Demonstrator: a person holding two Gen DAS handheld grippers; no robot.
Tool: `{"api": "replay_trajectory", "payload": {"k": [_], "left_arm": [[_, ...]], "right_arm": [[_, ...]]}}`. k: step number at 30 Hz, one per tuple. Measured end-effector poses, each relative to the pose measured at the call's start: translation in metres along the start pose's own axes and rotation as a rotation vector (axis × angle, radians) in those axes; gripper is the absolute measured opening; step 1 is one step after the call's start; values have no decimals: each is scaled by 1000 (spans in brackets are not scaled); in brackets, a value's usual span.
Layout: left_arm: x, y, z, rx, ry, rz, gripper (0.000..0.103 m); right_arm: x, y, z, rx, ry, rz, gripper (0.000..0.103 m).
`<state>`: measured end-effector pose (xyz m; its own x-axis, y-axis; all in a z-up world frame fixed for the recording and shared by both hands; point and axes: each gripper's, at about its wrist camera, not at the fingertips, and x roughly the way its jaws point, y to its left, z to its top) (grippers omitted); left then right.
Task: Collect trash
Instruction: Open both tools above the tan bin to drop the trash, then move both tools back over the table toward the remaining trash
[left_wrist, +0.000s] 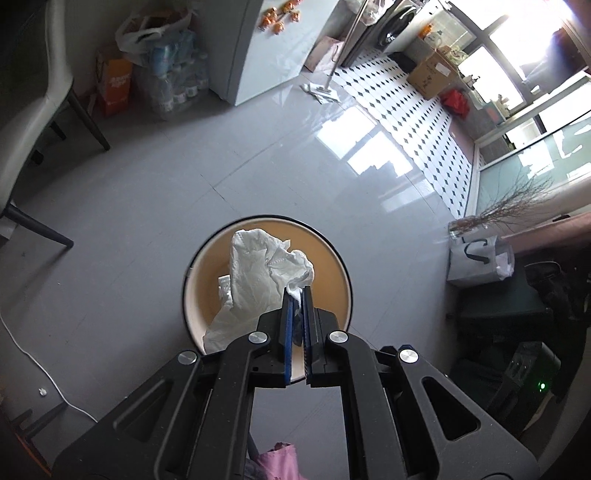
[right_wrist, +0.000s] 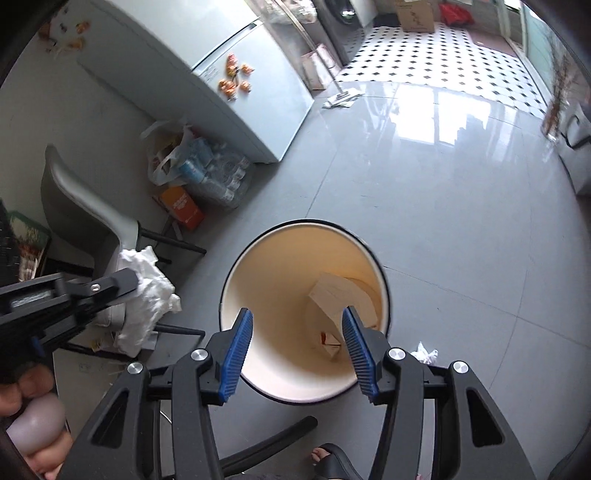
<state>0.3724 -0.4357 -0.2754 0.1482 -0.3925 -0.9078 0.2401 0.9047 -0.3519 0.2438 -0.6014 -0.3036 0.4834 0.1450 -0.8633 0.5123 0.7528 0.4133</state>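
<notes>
Pinching a crumpled tissue (left_wrist: 266, 273) above the bin (left_wrist: 343, 266) at lower centre, the left gripper (left_wrist: 297, 295) contrasts with the right gripper (right_wrist: 297, 325) (jaws spread, empty) over the same bin.

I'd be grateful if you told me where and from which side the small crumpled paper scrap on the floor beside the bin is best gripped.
Come straight down from above and pinch the crumpled paper scrap across its raised peak: it lies loose on the tile floor, close by the bin rim, so a side approach looks cramped. The right tool, open and empty, hangs nearest.
</notes>
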Motion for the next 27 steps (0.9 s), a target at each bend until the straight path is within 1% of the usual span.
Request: {"api": "replay_trajectory", "payload": {"k": [1, 2, 3, 4, 5, 9, 14, 15, 16, 18, 20, 23, 25, 27], "left_arm": [[4, -1, 0, -9, 13, -15, 9], [6, -2, 1, -16, 24, -20, 19], [8, -3, 1, -28, 33, -26, 27], [7, -3, 1, -39, 34, -36, 47], [4, -3, 1, -48, 29, -47, 63], [-14, 6, 3, -72, 11, -32, 64], [-57, 16, 6, -50, -40, 23, 65], [-71, 19, 6, -48, -55, 42, 66], [-82, 19, 7, -48, -66, 47, 69], [-110, 21, 8, -38, -109, 51, 76], [-133, 25, 8, -28, -149, 64, 82], [-176, 34, -1, -14, -216, 54, 85], [-209, 46, -12, -15, -270, 54, 87], [-235, 60, -22, -30, -314, 57, 87]], "right_arm": [[-3, -3, -2, 3, -1, -5, 51], [-6, -5, -4, 5, -2, -9, 51], [-8, -9, -5, 6, -3, -13, 51], [-8, -10, -4, 8, -4, -15, 51], [-9, -11, -4, 12, -5, -16, 51], [-10, -12, -4, 22, 2, -4, 51], [-18, 11, -5, 0, 20, 31, 51], [-20, 15, -5, -3, 18, 39, 55], [-27, 23, -5, -7, 6, 56, 61], [-43, 40, -5, -23, -26, 71, 68], [-54, 53, -6, -36, -39, 87, 68], [-74, 77, -8, -69, -55, 94, 68], [-91, 92, -9, -98, -77, 98, 75], [-110, 110, -11, -125, -107, 117, 81]]}}
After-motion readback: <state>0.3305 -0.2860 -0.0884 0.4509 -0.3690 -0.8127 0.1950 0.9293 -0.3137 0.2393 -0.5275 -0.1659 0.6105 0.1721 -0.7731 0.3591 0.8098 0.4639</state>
